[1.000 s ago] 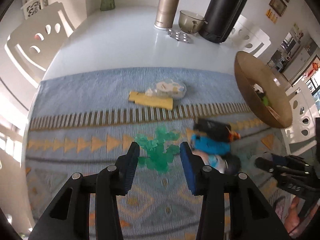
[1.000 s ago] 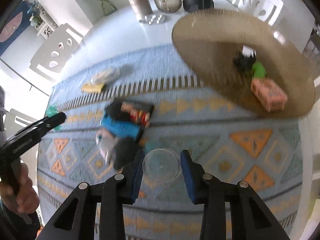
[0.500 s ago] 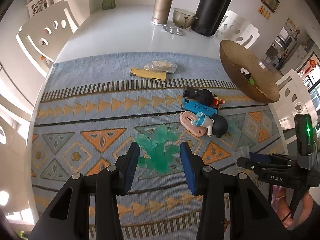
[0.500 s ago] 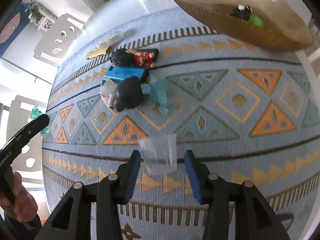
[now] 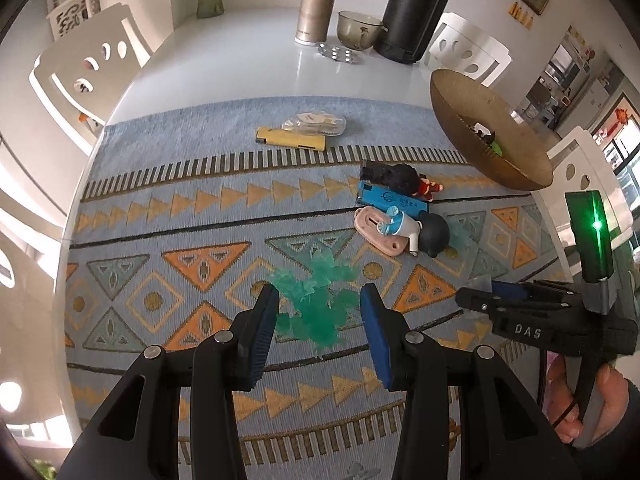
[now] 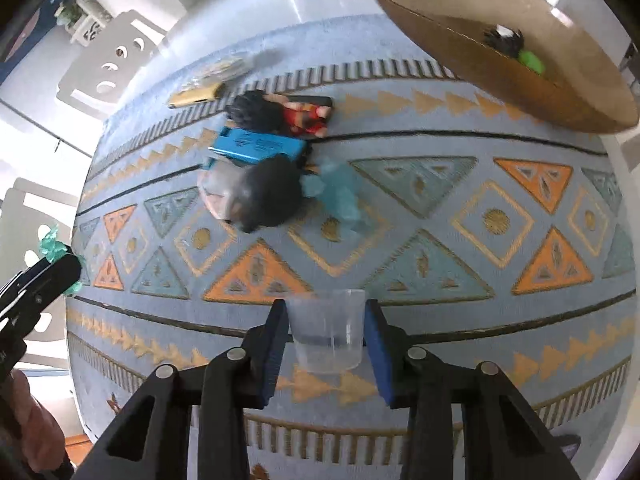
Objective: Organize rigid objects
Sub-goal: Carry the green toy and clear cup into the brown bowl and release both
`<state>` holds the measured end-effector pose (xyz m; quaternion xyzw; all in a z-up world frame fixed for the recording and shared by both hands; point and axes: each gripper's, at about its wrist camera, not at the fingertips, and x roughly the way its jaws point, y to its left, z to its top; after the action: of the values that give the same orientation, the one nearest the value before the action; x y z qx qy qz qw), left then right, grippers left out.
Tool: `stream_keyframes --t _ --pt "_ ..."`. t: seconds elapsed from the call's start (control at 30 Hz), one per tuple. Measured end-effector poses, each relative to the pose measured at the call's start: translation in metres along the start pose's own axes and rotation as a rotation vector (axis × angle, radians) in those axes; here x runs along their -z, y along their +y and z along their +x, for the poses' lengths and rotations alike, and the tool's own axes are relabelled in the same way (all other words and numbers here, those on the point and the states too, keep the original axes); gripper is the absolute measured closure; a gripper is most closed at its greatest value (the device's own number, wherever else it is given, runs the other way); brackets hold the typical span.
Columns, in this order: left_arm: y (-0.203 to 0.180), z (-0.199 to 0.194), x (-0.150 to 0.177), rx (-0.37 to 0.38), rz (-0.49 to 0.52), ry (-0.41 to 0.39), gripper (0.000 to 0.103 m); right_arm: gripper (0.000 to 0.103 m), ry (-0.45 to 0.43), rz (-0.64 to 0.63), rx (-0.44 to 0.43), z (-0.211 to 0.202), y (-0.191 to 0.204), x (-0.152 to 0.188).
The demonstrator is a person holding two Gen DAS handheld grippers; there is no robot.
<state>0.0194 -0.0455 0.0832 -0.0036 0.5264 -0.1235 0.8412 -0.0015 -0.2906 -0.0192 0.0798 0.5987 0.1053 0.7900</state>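
While both hands hang over the patterned mat (image 5: 160,208), scene: a white surface (image 5: 240,52) carries the mat, with the toys scattered across it.
Right gripper (image 6: 325,308): its jaws have just been closing, and the blue pads now pinch a clear plastic cup (image 6: 326,336) from both sides, held upright above the mat.
Right hand (image 5: 588,408): seen from the left wrist at 4 o'clock, wrapped round the handle.
Left gripper (image 5: 319,294): jaws at a narrow-to-middling gap, clamped on a green translucent cluster (image 5: 316,312) that fills the space between the pads.
Same cluster, right wrist view: green bits poke out past the left gripper's tip at 9 o'clock.
Toy pile: at 1 o'clock from the left gripper, well clear of it, lie a blue box (image 5: 390,198), a dark-haired doll in red (image 5: 400,178) just beyond the box, and a pink piece (image 5: 384,232) with a big-headed figure (image 5: 434,232) lying across it, all bunched together.
Brown bowl (image 5: 460,132): at 2 o'clock on the mat's far right edge, a few small things inside, too small to name.
Yellow bar (image 5: 290,140): at 12 o'clock near the mat's far edge, touching a clear packet (image 5: 314,124).
Far end of the surface: a gold flask (image 5: 316,4), a glass bowl (image 5: 358,30) and a black flask (image 5: 420,8) stand in a row.
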Motion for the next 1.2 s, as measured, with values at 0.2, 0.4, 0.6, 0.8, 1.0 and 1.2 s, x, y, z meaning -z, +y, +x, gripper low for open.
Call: stream_keyframes --t 0.2,0.4,0.6,0.8,1.0,1.2 --pt "-0.005 -0.013 -0.015 0.015 0.004 -0.02 0.064 0.066 -0.04 -0.059 -0.063 -0.033 0.048 0.018" --pt "-0.035 -0.047 -0.066 0.068 0.052 -0.144 0.064 0.066 -0.215 -0.111 -0.065 -0.106 0.061 0.006" --pt "-0.087 -0.076 -0.124 0.159 0.138 -0.277 0.064 0.066 -0.412 0.029 -0.032 -0.185 0.0 -0.03" --pt "-0.134 -0.069 -0.168 0.232 0.218 -0.325 0.064 0.066 -0.561 0.231 0.052 -0.243 -0.086 -0.061" --pt "-0.17 -0.003 -0.189 0.258 0.263 -0.205 0.064 0.066 -0.517 0.338 0.099 -0.223 -0.138 -0.086" --pt "-0.187 0.053 -0.185 0.264 0.274 -0.091 0.064 0.066 -0.391 0.4 0.041 -0.168 -0.158 -0.105"
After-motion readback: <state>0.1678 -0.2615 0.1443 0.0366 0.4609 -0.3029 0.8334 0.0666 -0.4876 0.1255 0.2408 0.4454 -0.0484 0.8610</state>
